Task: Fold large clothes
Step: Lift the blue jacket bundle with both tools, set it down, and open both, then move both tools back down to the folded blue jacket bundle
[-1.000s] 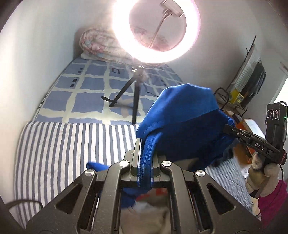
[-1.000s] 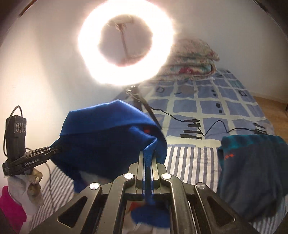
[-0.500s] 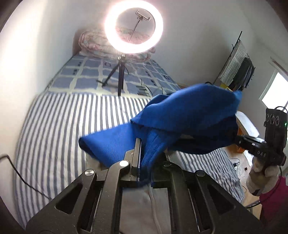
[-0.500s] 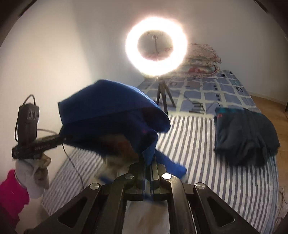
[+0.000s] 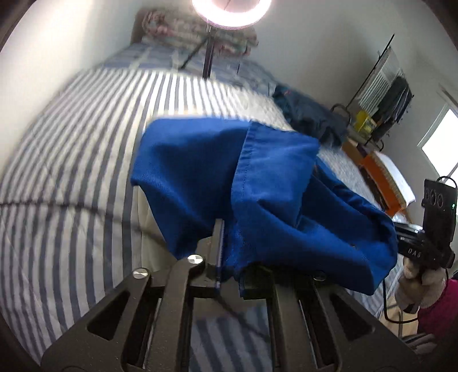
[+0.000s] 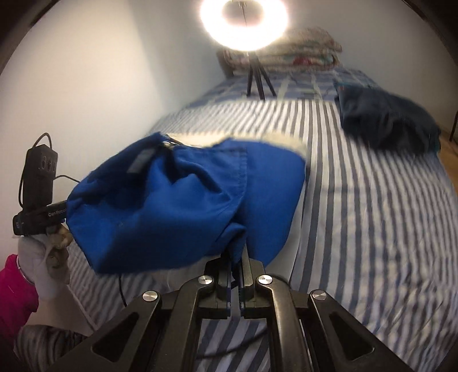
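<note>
Both tools clamped on the blue garment [image 5: 257, 200], left tool [image 5: 226, 257] and right tool [image 6: 236, 257] each pinching an edge, cloth slung between them above the striped bed [image 6: 372, 200], dark clothes [image 6: 386, 123] heaped beyond.

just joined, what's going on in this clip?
A person is folding a blue garment over a bed with a striped sheet, holding a handheld gripper in each hand. The left gripper and the right gripper each have their jaws shut on an edge of the fabric, which hangs bunched between them above the sheet. A dark garment lies further up the bed, and a ring light on a tripod stands at the far end.
</note>
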`<act>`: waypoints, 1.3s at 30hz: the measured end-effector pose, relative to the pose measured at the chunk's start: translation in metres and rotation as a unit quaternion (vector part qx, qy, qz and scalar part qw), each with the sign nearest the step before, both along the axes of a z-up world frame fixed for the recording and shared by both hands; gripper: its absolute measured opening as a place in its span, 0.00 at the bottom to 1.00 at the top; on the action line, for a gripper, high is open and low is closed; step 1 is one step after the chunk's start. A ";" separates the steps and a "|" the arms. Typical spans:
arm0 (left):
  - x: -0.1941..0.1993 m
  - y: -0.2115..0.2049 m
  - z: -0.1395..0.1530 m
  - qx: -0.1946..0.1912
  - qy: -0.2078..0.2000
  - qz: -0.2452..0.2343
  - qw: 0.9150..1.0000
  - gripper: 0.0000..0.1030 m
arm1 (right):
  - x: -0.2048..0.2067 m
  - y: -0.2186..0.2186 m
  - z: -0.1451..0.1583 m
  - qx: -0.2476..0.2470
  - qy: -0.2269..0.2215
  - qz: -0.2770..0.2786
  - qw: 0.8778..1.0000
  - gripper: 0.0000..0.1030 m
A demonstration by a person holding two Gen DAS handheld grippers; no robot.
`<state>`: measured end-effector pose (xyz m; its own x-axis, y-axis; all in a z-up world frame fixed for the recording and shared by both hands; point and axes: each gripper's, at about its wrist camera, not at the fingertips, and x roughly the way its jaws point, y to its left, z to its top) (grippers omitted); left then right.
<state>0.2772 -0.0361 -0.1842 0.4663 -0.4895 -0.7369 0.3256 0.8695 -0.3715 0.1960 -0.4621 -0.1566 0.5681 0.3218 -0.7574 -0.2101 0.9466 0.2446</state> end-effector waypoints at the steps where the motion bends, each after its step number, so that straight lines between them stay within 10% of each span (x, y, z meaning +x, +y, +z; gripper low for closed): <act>1: -0.002 0.001 -0.005 0.005 0.002 0.004 1.000 0.05 | -0.002 0.002 -0.004 -0.011 0.001 0.000 1.000 0.01; 14: -0.062 0.039 0.033 0.069 -0.023 0.005 0.997 0.29 | -0.059 0.009 0.062 -0.099 -0.050 0.023 0.994 0.22; 32: -0.165 0.139 0.298 -0.067 -0.195 0.053 0.977 0.42 | -0.176 -0.021 0.285 -0.119 -0.251 0.003 0.961 0.37; 39: -0.184 0.160 0.369 -0.053 -0.241 0.072 0.966 0.42 | -0.179 -0.028 0.332 -0.129 -0.280 -0.004 0.951 0.38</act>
